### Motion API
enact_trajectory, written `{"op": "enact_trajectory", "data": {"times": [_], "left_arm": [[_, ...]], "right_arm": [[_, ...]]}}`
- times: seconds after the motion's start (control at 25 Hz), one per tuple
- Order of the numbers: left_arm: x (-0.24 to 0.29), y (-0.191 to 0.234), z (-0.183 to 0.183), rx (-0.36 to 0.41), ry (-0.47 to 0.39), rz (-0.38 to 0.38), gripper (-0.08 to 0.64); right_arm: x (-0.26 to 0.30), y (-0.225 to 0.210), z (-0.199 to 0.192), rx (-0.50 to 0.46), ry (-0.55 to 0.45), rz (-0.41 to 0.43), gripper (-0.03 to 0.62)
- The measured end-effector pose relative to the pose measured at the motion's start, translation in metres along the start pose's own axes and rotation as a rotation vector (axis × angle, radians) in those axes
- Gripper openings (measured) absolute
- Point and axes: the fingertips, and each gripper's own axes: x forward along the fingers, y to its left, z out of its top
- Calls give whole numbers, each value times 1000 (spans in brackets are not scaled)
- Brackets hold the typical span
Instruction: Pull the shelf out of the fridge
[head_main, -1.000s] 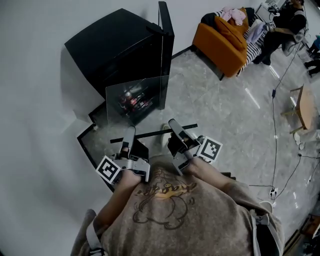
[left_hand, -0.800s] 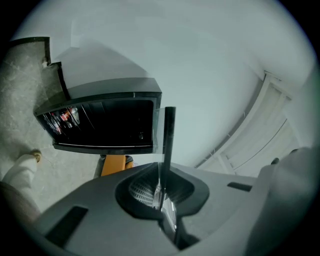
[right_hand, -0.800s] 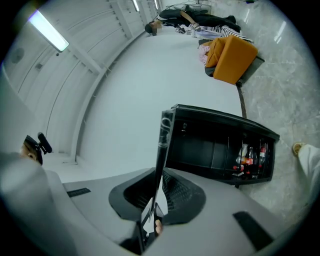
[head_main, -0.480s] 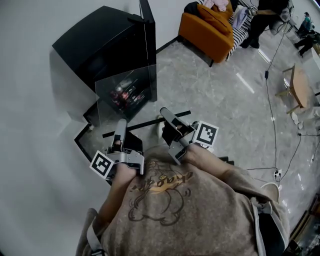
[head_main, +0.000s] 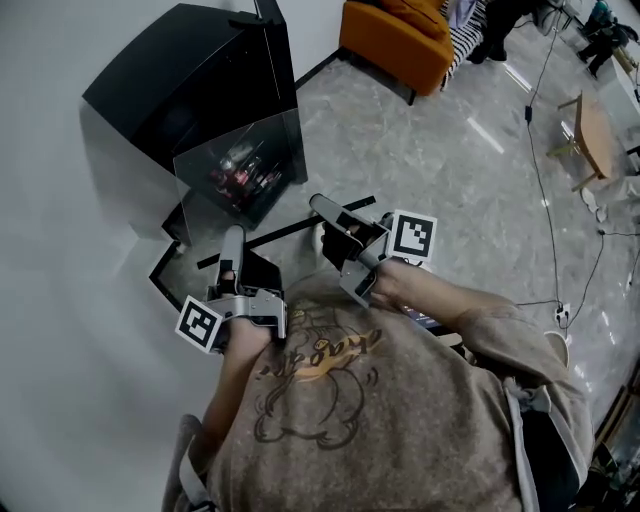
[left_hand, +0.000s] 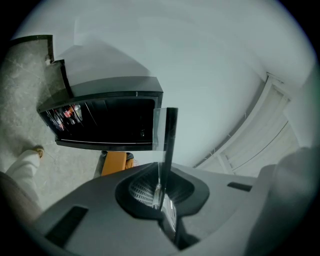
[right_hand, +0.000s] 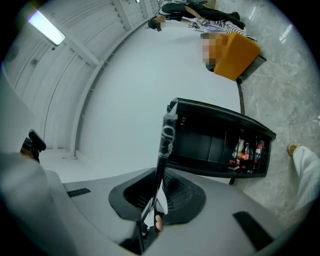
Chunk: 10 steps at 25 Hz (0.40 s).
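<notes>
Over the last second the black mini fridge (head_main: 170, 90), which stands at the edge of the grey marble floor (head_main: 440, 170) against the white wall (head_main: 60, 250), has slid toward the upper left of the head view. The clear glass shelf with a black trim strip (head_main: 240, 175) has kept its place in front of the person, so the person seems to be backing and turning away with it. The shelf is already free of the fridge, held in the air just before its open front, with red-capped drink bottles (right_hand: 247, 150) left inside. The pull looks done, and only carrying off or setting down remains. Both tools stay clenched almost fully. The left tool (head_main: 232, 245) pinches the shelf's thin near edge (left_hand: 167, 145), and the right tool (head_main: 322, 207) grips the black trim (right_hand: 165, 145).
</notes>
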Motion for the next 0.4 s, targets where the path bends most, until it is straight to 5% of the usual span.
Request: {"op": "enact_trajectory", "data": {"times": [0.4], "left_arm": [[0,3,1,-24,-38,-6,18]], "right_arm": [[12,5,1,-32,141,13,46]]}}
